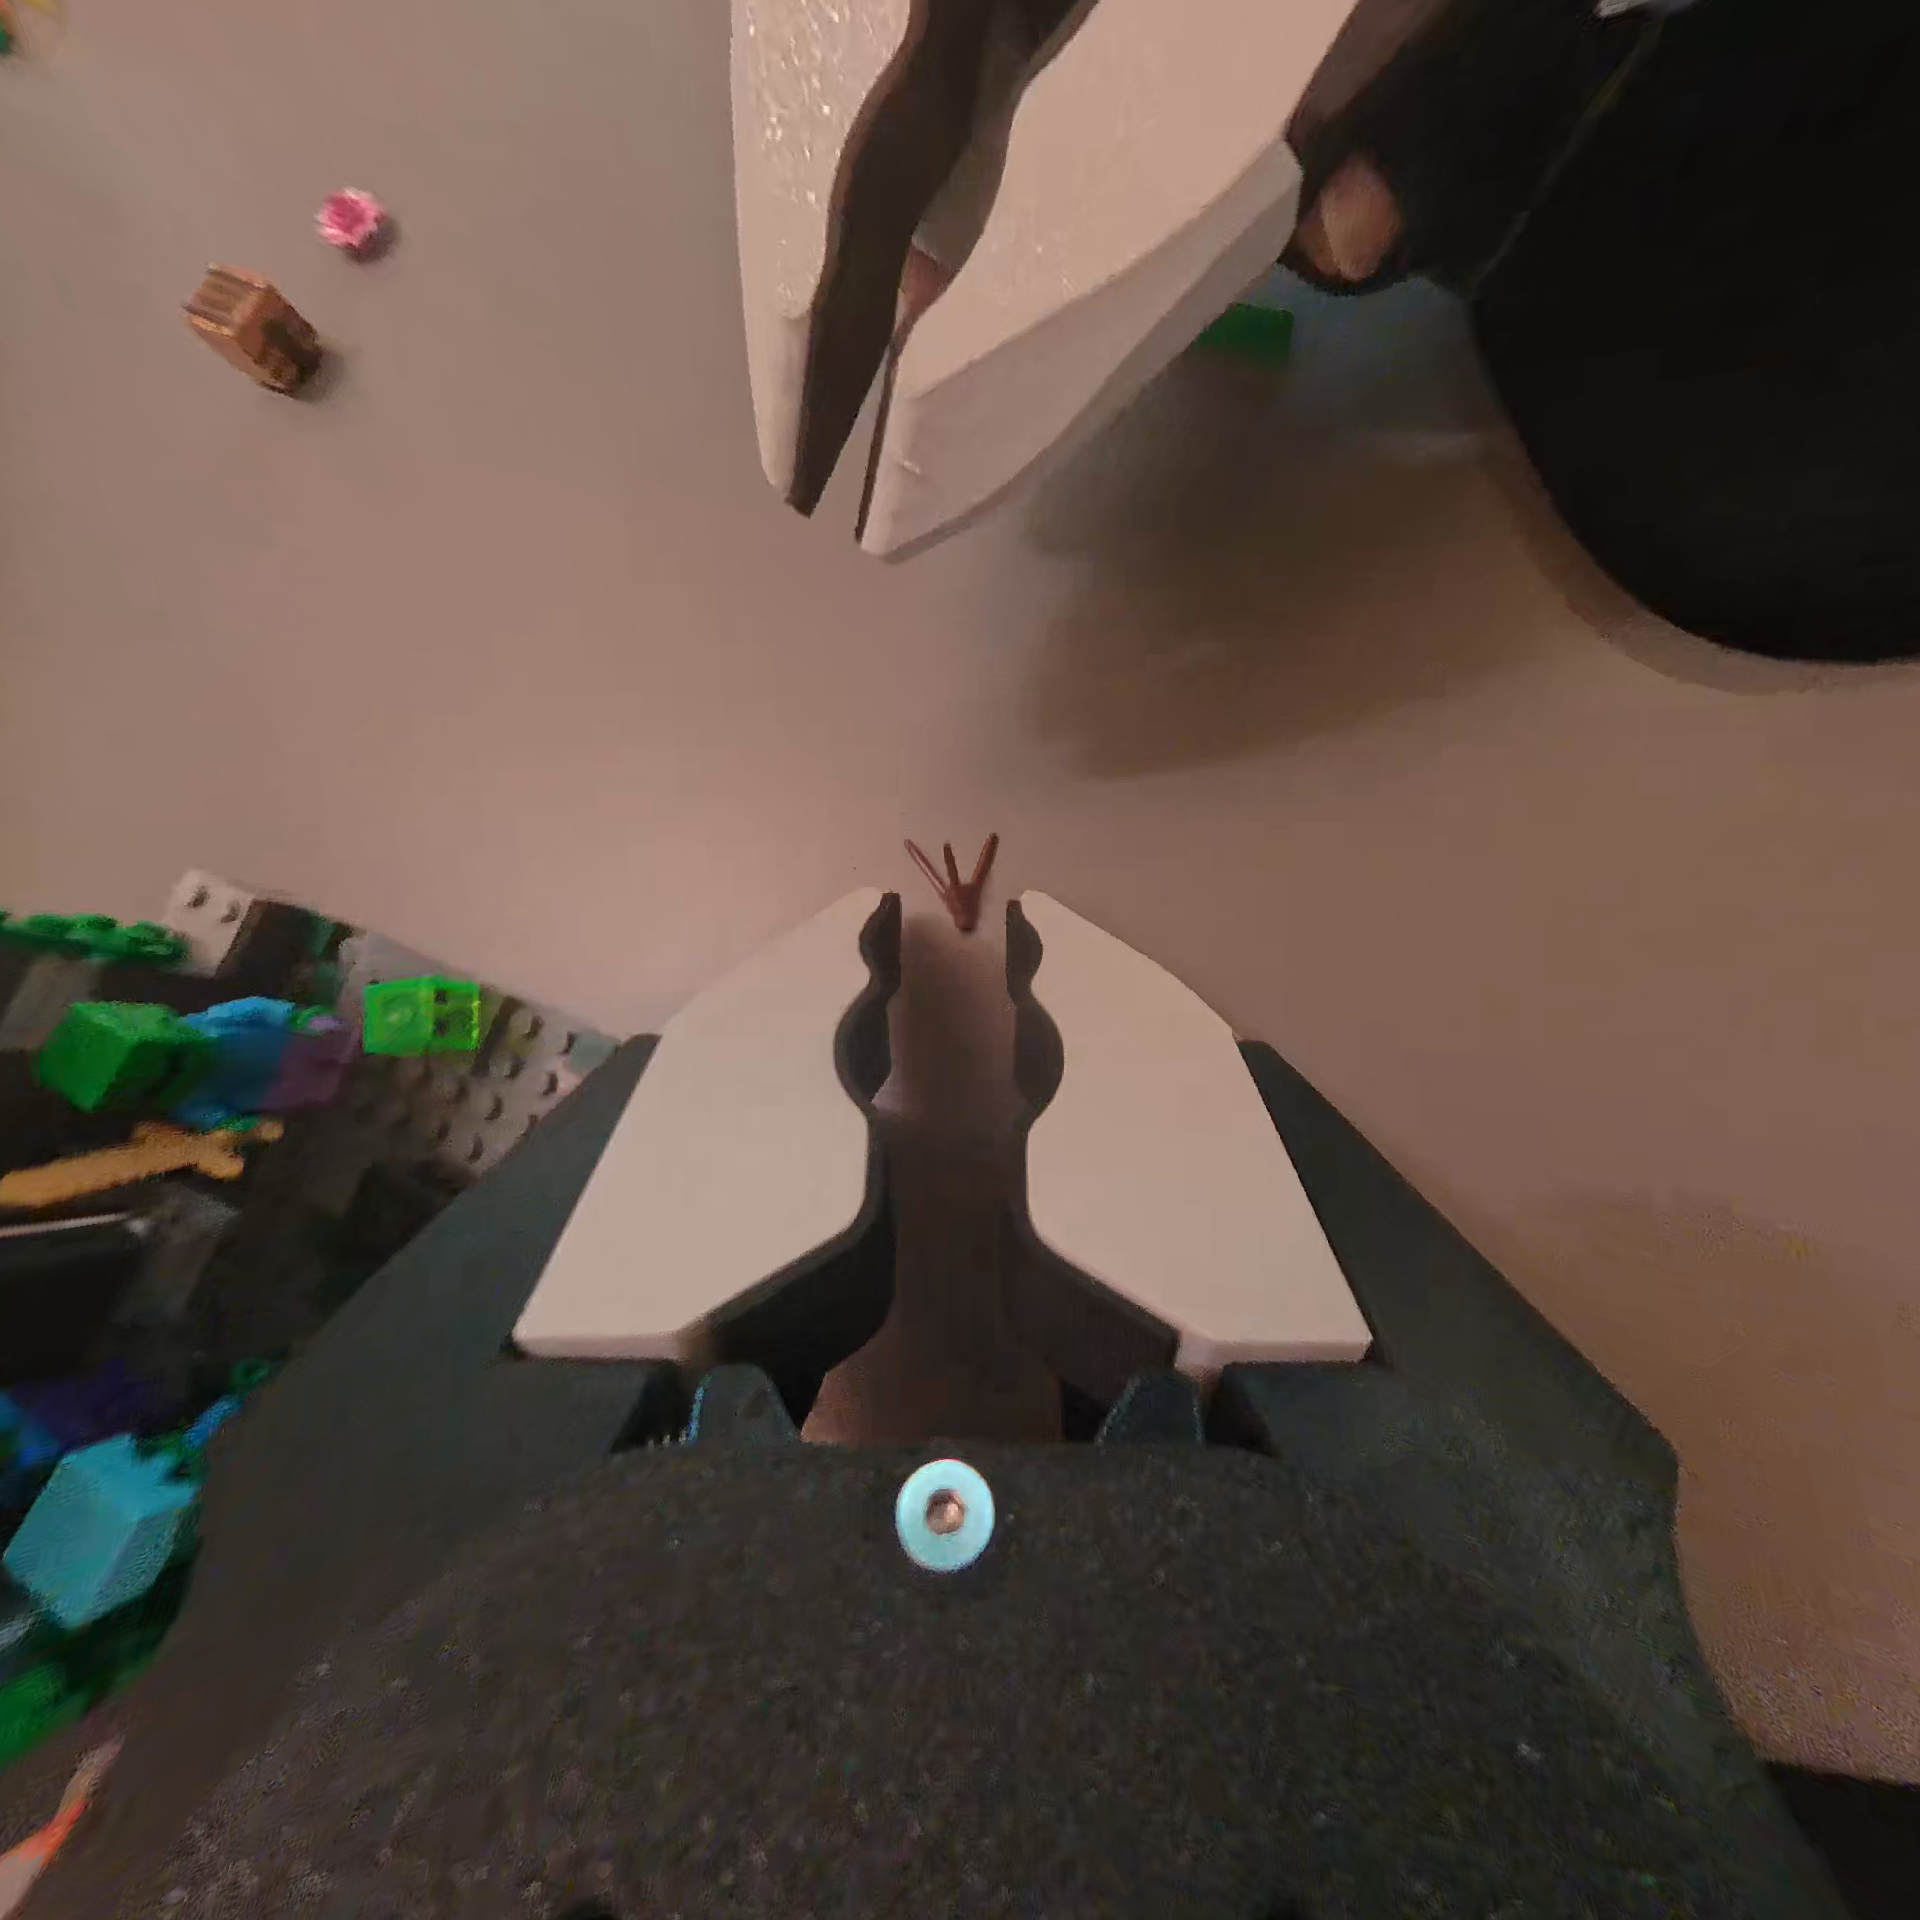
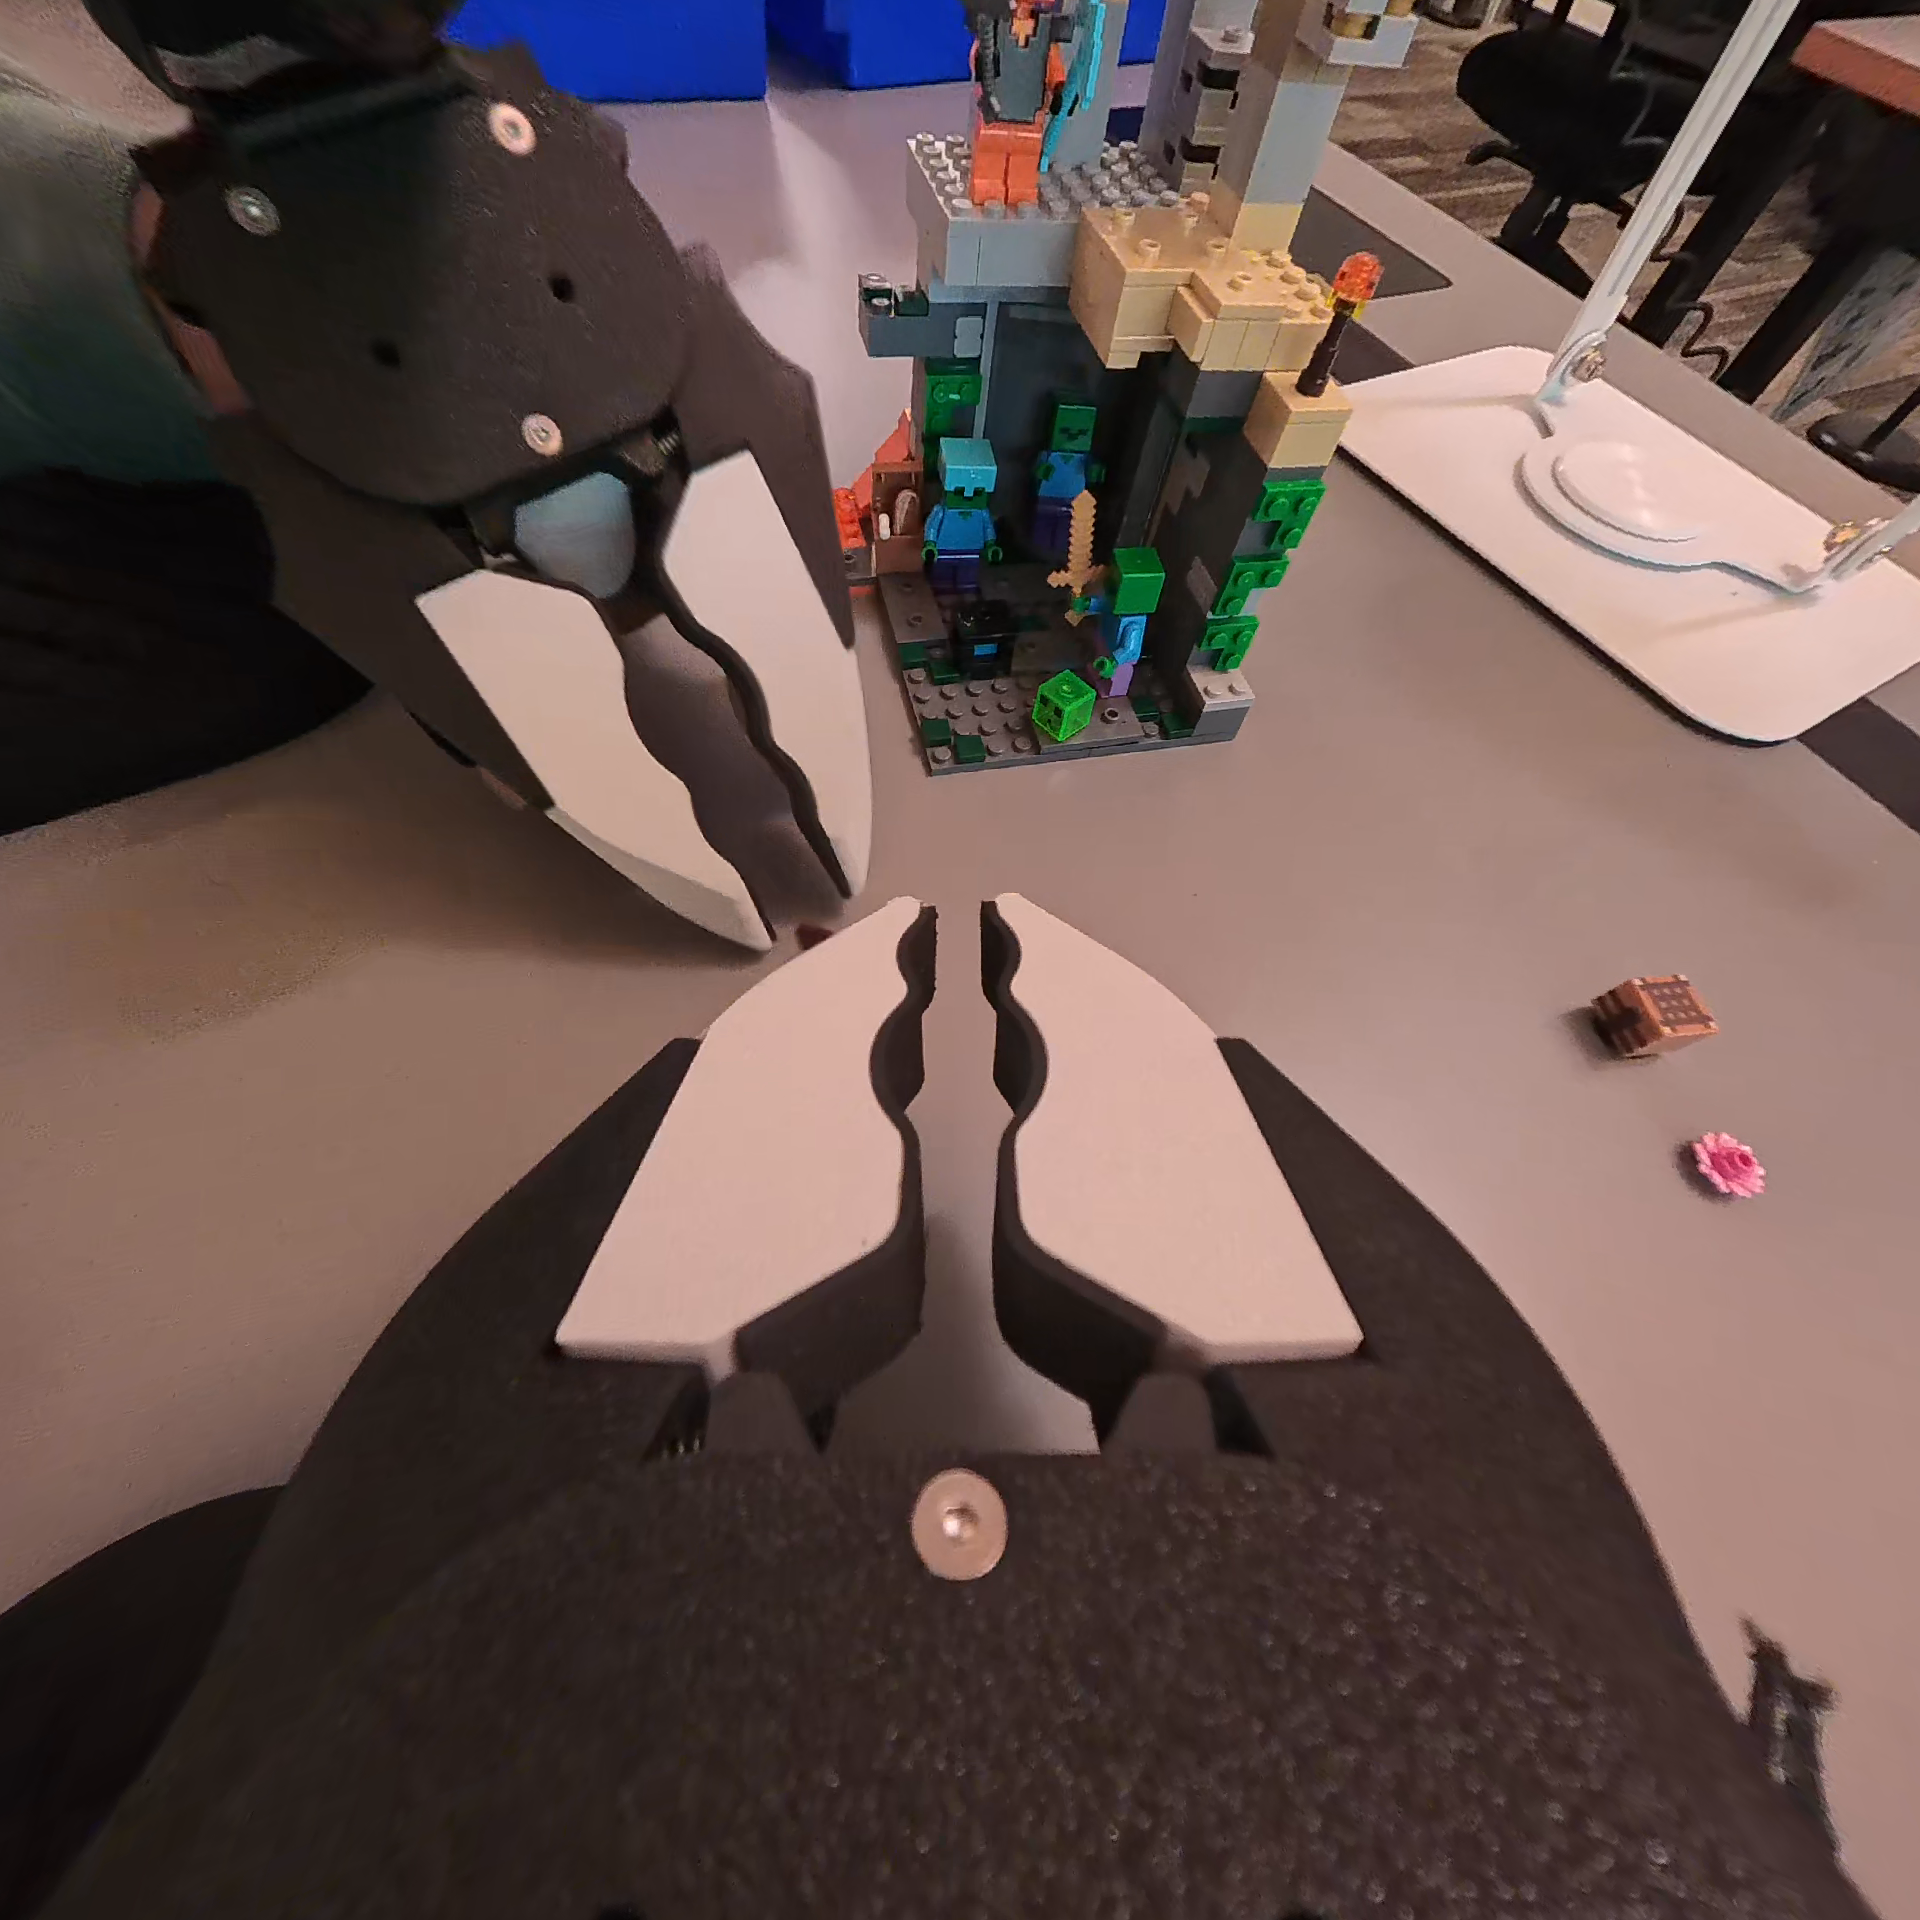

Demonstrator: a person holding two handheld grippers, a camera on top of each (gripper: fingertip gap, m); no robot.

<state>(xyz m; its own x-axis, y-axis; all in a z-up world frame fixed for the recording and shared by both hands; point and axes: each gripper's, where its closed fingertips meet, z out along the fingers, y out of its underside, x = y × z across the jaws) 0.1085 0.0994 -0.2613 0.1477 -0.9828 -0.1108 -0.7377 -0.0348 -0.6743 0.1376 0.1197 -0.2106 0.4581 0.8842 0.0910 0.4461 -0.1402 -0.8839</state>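
Left claw (image 1: 951, 909) stands a little open, holding nothing, and a tiny brown twig (image 1: 958, 881) lies on the table (image 1: 520, 675) dead ahead, just off its tips, stem pointing back into the gap, prongs fanning away. Right claw (image 2: 958, 914), nearly closed and empty, faces it from beyond the twig and is farther off. From the right view only a brown speck (image 2: 812, 935) shows by the left tips; whether they touch it, can't tell. The brick model (image 2: 1101, 499) stands well clear.
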